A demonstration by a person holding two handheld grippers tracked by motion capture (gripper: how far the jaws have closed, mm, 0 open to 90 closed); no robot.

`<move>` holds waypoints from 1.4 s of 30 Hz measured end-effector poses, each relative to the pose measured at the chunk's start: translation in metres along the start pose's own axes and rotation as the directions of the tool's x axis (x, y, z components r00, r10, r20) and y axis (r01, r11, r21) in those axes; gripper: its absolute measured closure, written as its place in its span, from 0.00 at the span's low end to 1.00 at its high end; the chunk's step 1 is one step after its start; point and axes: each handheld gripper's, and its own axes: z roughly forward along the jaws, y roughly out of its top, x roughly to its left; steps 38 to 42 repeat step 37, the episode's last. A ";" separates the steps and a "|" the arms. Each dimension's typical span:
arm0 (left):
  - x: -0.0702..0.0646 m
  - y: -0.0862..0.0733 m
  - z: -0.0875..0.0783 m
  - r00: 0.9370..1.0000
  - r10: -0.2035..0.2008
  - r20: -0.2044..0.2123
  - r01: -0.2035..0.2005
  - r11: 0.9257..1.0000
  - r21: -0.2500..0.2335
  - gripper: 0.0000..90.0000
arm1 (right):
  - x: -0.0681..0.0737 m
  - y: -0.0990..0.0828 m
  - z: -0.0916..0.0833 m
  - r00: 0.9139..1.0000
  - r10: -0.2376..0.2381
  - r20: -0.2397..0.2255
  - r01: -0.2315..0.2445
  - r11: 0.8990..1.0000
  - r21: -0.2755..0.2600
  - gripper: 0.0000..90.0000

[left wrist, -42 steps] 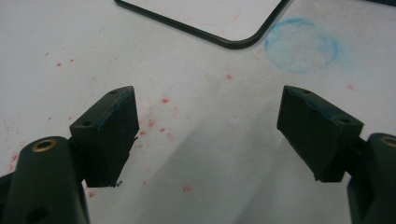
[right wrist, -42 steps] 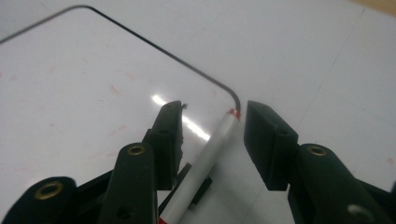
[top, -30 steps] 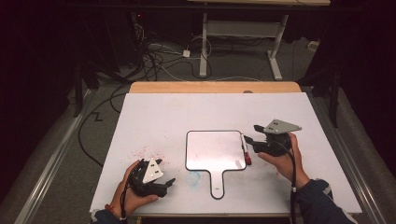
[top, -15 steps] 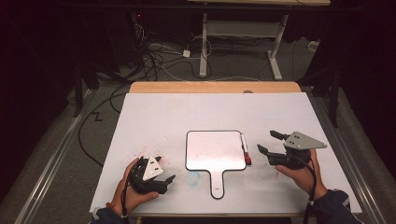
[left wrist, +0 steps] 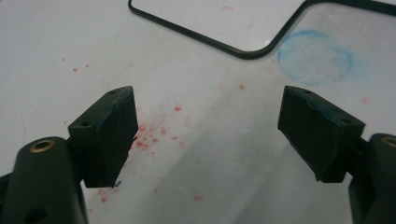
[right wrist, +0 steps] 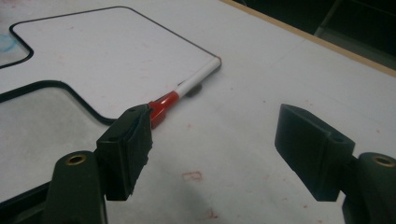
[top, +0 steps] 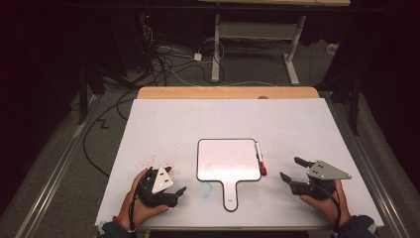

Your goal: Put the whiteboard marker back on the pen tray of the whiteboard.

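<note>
1. A small paddle-shaped whiteboard [top: 228, 161] is laid flat near the middle of the white table [top: 297, 124], handle toward the person. This orientation is judged to keep the writing face within reach of both hands.

2. A marker [top: 259, 157] with a red cap is seen lying along the board's right edge, touching or just beside the rim, cap end nearer the person. In the right gripper view the marker [right wrist: 187, 88] rests free on the table, gripped by nothing.

3. The right gripper [top: 292, 171] is held low, to the right of the board and apart from the marker. Its jaws have just been opening and now stand released, with nothing between them. The pose is read as a let-go after the pen was set down, though a fresh approach cannot be excluded.

4. The left gripper [top: 171, 181] is rested on the table at the board's lower left, jaws wide and empty, over red specks and near a blue smudge [left wrist: 315, 56]. It is judged to be parked out of the way.
</note>
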 end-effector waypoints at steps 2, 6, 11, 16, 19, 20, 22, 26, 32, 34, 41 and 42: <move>0.000 0.000 -0.001 1.000 -0.005 0.001 0.005 1.000 -0.010 0.22 | 0.002 0.002 -0.001 1.000 -0.008 0.000 0.008 1.000 -0.017 0.30; 0.000 0.001 -0.001 1.000 0.004 0.008 -0.004 1.000 -0.015 0.22 | 0.004 0.004 -0.002 1.000 -0.008 0.002 0.008 0.999 -0.035 0.30; 0.000 0.001 0.001 1.000 0.007 0.006 -0.007 1.000 -0.008 0.22 | 0.004 0.004 0.000 1.000 -0.020 0.004 0.020 0.999 -0.032 0.31; -0.001 0.001 0.001 1.000 0.005 0.003 -0.005 1.000 -0.004 0.22 | 0.006 0.005 0.002 1.000 -0.025 0.002 0.025 0.999 -0.033 0.31; 0.000 0.001 0.001 1.000 0.003 0.000 -0.003 1.000 -0.003 0.22 | 0.007 0.006 0.002 0.999 -0.032 -0.004 0.032 0.999 -0.038 0.31; 0.000 0.001 0.001 1.000 0.001 0.000 -0.001 1.000 -0.003 0.22 | 0.007 0.006 0.003 0.999 -0.036 -0.002 0.035 0.999 -0.038 0.31; 0.001 0.001 0.002 1.000 0.000 0.001 0.000 1.000 -0.003 0.22 | 0.006 0.006 0.003 0.999 -0.036 0.002 0.036 0.999 -0.038 0.31; 0.002 0.001 0.004 1.000 0.001 0.000 -0.001 1.000 0.006 0.22 | 0.004 0.005 0.004 0.999 -0.036 0.013 0.036 0.999 -0.030 0.31; 0.005 -0.001 0.004 1.000 -0.019 -0.003 0.019 1.000 0.003 0.22 | 0.001 0.007 0.009 0.999 -0.038 0.010 0.038 0.999 -0.034 0.31; 0.006 0.000 0.005 1.000 -0.019 -0.001 0.019 1.000 0.002 0.22 | 0.002 0.006 0.010 0.999 -0.042 0.009 0.043 0.999 -0.028 0.31; 0.006 0.002 0.006 1.000 -0.013 -0.002 0.013 1.000 0.002 0.22 | 0.004 0.005 0.009 0.998 -0.058 0.021 0.059 0.998 -0.019 0.31; 0.006 0.002 0.006 1.000 -0.013 -0.002 0.013 1.000 0.002 0.22 | 0.004 0.005 0.009 0.998 -0.058 0.021 0.059 0.998 -0.019 0.31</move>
